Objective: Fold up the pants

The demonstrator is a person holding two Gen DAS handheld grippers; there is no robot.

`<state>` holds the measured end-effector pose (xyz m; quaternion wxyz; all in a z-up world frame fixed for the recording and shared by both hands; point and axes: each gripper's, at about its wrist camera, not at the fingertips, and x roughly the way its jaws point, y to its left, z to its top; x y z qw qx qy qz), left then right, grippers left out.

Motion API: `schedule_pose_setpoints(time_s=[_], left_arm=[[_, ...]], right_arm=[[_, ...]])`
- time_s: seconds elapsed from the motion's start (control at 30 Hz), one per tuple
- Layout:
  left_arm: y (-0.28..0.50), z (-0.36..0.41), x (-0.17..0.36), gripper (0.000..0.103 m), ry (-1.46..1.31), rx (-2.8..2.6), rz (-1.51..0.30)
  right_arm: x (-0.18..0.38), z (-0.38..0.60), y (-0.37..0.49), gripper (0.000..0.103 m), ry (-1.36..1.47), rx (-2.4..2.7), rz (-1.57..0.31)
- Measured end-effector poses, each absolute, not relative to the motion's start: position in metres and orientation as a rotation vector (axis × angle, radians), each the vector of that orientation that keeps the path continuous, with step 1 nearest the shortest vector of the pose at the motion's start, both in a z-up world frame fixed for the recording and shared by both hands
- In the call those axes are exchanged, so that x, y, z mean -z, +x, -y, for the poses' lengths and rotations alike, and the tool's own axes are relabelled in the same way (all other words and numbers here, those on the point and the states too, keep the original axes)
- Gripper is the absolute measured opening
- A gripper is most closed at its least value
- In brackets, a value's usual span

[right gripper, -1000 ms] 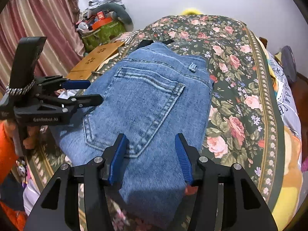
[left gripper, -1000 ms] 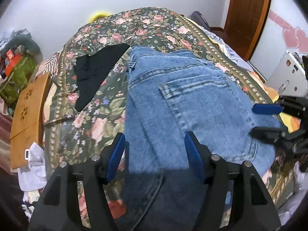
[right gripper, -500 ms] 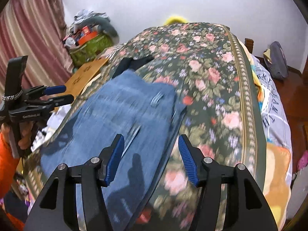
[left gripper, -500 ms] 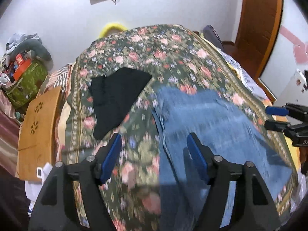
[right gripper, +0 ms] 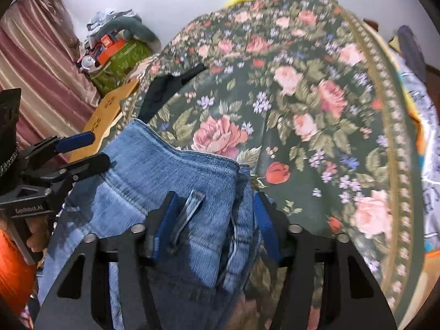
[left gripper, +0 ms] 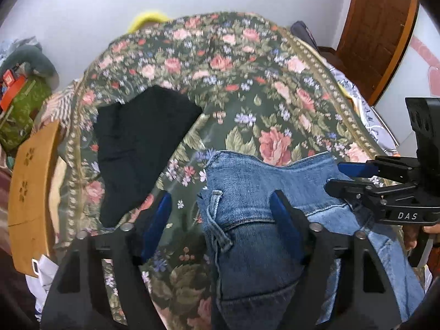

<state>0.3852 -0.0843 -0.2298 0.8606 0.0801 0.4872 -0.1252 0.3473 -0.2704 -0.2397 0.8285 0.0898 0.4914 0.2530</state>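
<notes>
A second ago the blue jeans (left gripper: 247, 192) lay flat on the floral bedspread (left gripper: 247, 82) with a back pocket showing and both grippers hovering over them. Now the cloth has been drawn back toward the near edge of the bed: the waistband edge lies just ahead of both sets of jaws, and far more bare bedspread shows beyond it than before. The back pocket is no longer in sight.

In the left wrist view the left gripper (left gripper: 220, 214) has its jaws spread wide. The right-hand pad rests over the denim near a belt loop, the left-hand pad is over bedspread, and nothing is pinched.

In the right wrist view the right gripper (right gripper: 211, 220) also has its jaws parted, but they straddle a bunched ridge of the jeans, a belt loop (right gripper: 189, 211) standing just inside the left-hand jaw. The pads seem close to the cloth on both sides; I judge them not yet closed on it.

A black garment (left gripper: 137, 143) lies well ahead and left of the left jaws, apart from the jeans. A wooden board (left gripper: 33, 187) sits off the bed's left side.

My reading: the jeans look already folded over, now compact and bunched near the bed's edge. The right jaws look set to take the waistband for one more fold or a lift; the ridge is thick, so a shallow bite could slip.
</notes>
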Motion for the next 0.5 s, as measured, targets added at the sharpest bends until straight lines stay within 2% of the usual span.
schedule_pose_setpoints(time_s=[0.03,0.13,0.5], left_arm=[[0.387,0.084,0.236,0.070,0.170,0.262,-1.032],[0.387,0.084,0.249,0.070,0.194,0.248,-1.038],[0.383,0.078,0.244,0.070,0.189,0.209,-1.032]], right_arm=[[0.241,0.271,0.347,0.036,0.190,-0.540,-1.037],[0.245,0.269,0.345,0.028,0.169,-0.543,-1.021],[0.235,0.261,0.338,0.026,0.067,-0.488,-0.982]])
